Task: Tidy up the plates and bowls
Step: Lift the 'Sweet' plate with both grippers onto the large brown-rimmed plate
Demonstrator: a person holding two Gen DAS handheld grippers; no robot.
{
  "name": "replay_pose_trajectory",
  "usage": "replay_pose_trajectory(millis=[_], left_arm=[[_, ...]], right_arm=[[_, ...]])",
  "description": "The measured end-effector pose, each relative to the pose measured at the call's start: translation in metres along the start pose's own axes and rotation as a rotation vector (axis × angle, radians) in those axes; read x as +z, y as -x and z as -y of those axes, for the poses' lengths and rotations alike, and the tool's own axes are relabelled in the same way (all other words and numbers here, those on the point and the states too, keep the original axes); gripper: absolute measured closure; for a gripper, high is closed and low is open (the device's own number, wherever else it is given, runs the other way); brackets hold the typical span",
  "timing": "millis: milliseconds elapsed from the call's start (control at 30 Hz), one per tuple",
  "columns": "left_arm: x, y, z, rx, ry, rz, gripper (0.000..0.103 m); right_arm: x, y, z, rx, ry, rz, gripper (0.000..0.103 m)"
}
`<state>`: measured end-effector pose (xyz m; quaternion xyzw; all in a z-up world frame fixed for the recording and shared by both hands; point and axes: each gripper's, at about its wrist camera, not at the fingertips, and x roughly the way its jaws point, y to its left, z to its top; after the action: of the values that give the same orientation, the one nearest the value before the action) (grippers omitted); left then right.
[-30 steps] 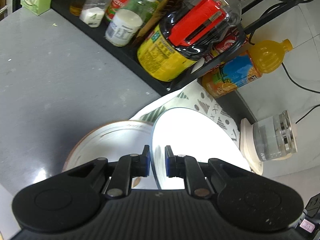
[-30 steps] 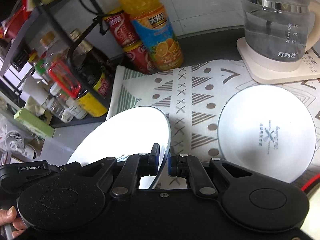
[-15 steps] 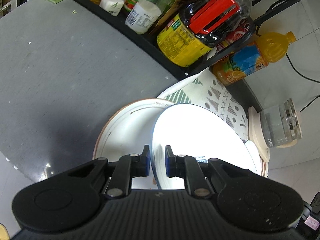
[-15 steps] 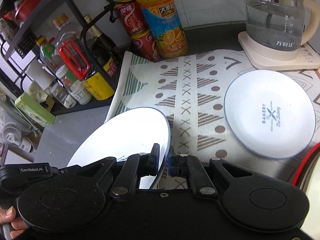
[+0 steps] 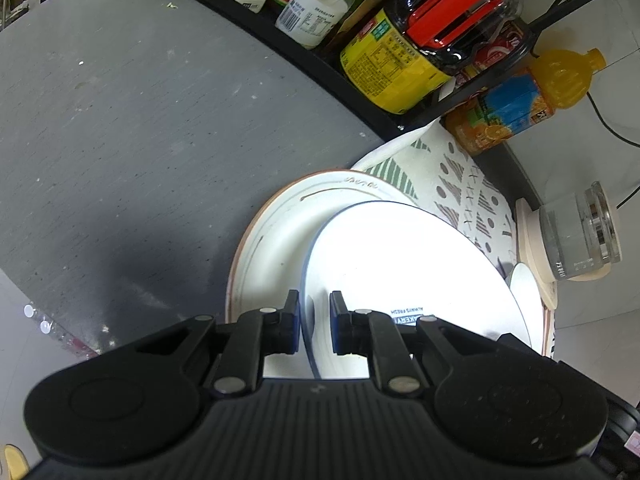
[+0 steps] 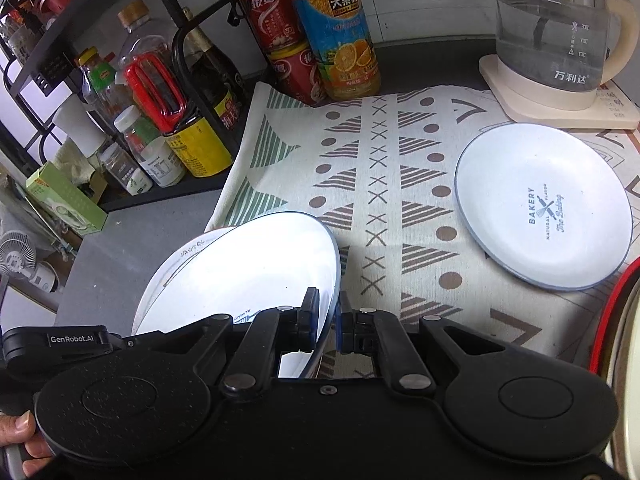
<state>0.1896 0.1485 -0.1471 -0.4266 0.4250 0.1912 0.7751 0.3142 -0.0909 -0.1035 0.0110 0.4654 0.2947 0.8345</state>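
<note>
Plate held by both grippers at once; left gripper (image 5: 315,328) pinches the near rim of the blue-rimmed white plate (image 5: 400,264), one pad on each face; right gripper (image 6: 329,322) pinches the rim of the same plate (image 6: 248,268) from its side, jaws nearly together with only the rim between them; plate is tilted, one edge up, not lying flat.

Below and behind it sits a larger brown-rimmed plate (image 5: 276,236) on the grey counter (image 5: 140,120), at the edge of the patterned cloth (image 6: 380,184); the held plate overlaps it in both views; cannot tell if the lower edge already touches it.

Key relation: brown-rimmed plate lies directly ahead of and under the jaws, toward the left-hand side, off the condiment rack (image 6: 152,92); held plate's face leans toward it; judged next move is to lower and flatten it onto that plate, then release; both hands equally close, each on the near rim.

Second bakery-print plate (image 6: 544,208) lies flat on the cloth, well apart to the right, near the glass kettle (image 6: 556,28); right hand is the nearer one for that later; juice bottle (image 6: 336,36) and red cans (image 6: 280,28) stand at the cloth's far edge, clear of the path.

Risk: the tilted plate could slide or clink on landing.
</note>
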Motion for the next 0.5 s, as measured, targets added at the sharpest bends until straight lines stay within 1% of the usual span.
replay_pose_trajectory(millis=[267, 333, 400, 500], left_arm=[[-0.0003, -0.0023, -0.003, 0.01, -0.009, -0.009, 0.091], [-0.0004, -0.005, -0.0027, 0.016, -0.012, -0.02, 0.091], [-0.0013, -0.0084, -0.0024, 0.029, -0.017, -0.029, 0.09], [-0.002, -0.0099, -0.0025, 0.031, -0.021, -0.024, 0.09]], right_arm=[[-0.0047, -0.0043, 0.0016, -0.008, -0.023, -0.016, 0.097], [-0.0059, -0.0066, 0.0025, -0.022, -0.03, -0.024, 0.097], [-0.0065, -0.0068, 0.0027, -0.022, -0.047, -0.021, 0.097], [-0.0057, -0.0074, 0.0007, -0.029, -0.04, -0.018, 0.097]])
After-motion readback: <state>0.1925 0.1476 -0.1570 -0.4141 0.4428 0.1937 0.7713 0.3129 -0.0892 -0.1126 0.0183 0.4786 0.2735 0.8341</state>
